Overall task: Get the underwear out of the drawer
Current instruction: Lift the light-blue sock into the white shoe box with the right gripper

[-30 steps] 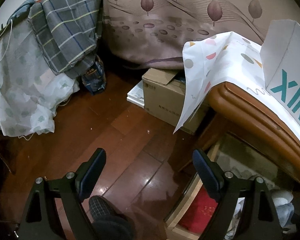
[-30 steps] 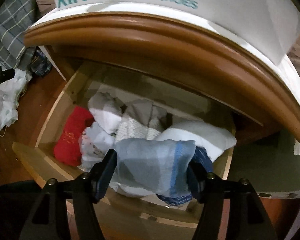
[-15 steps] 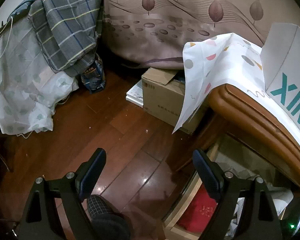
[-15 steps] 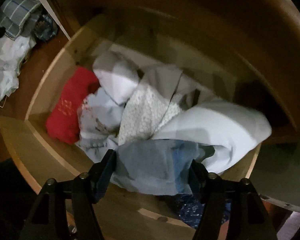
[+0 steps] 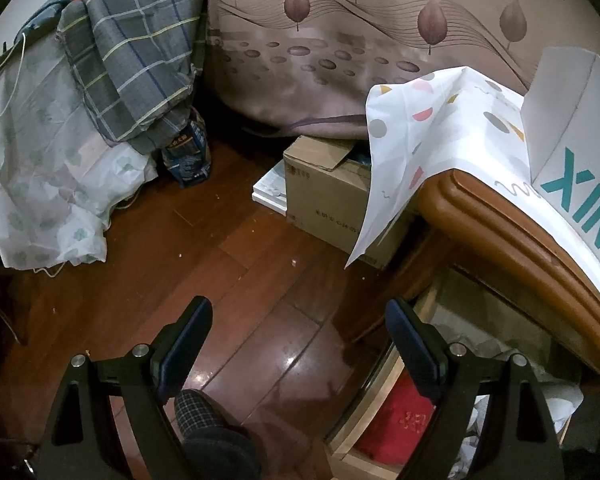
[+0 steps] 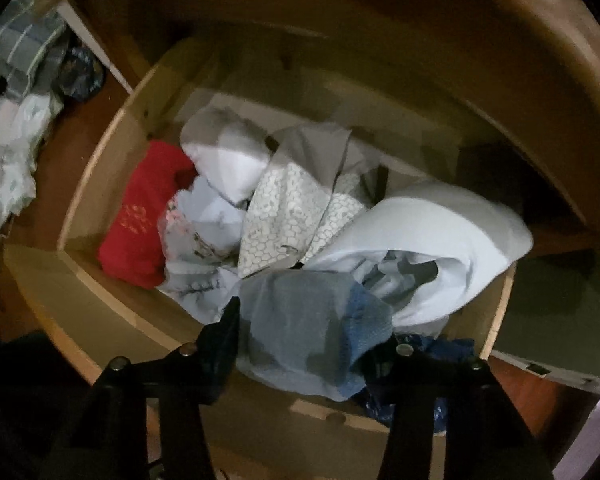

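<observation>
Underwear (image 6: 300, 332), grey-blue, lies at six o'clock in the open drawer (image 6: 100, 184); we close our right gripper (image 6: 304, 336) around it for lifting, left gripper (image 5: 300, 344) spread, empty.

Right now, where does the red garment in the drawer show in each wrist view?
Left wrist: red garment at bottom right, partly behind the open left gripper's right finger.
Right wrist: red garment left of centre, at the drawer's left end, beside the pale clothes.
Shared landmark: the cabinet's curved brown wooden edge above the drawer.
</observation>
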`<state>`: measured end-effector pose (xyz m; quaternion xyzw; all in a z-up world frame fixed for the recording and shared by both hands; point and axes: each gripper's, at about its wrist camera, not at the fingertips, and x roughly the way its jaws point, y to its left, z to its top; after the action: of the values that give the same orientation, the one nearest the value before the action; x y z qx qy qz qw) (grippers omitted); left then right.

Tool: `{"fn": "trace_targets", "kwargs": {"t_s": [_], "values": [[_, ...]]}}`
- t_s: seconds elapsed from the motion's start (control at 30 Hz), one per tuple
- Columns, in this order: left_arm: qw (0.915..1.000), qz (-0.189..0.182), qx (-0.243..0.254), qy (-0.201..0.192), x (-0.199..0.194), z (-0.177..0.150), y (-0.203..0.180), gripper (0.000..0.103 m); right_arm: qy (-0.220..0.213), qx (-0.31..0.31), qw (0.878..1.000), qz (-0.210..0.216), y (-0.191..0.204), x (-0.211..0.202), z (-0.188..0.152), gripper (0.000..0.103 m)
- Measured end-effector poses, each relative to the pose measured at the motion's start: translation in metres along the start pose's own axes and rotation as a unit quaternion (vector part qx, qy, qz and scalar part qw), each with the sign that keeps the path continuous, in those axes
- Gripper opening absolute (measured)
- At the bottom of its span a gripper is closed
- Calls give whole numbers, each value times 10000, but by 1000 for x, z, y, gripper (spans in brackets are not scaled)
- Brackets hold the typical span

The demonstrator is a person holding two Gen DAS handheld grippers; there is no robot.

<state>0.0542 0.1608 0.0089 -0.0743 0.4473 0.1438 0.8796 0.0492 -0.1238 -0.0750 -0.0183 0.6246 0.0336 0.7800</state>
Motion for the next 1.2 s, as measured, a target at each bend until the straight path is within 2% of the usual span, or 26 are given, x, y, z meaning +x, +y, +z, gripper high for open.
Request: {"fn": "trace_targets", "kwargs": {"t_s": [0.17, 0.5, 0.7, 0.87, 1.03, 1.2], "values": [[10000, 19, 24, -16, 0, 0, 0, 86, -323, 17, 9995, 16, 2, -40, 1, 53], [10000, 73, 55, 10, 2, -1, -2, 86, -1198, -109, 9926, 171, 0, -152, 8, 53], [9999, 89, 24, 47, 3, -2, 0, 86, -2026, 5, 9789, 255, -12, -239, 25, 53], [9999, 129, -76, 56, 2, -1, 7, 86, -2611, 233, 9650, 21, -34, -293, 53, 53], [9993, 290, -210, 44, 3, 1, 18, 86, -2729, 634, 9596, -256, -65, -299, 95, 53], [9970, 667, -362, -128, 0, 6, 32, 86, -2409, 854, 9652, -548, -84, -263, 133, 53]]}}
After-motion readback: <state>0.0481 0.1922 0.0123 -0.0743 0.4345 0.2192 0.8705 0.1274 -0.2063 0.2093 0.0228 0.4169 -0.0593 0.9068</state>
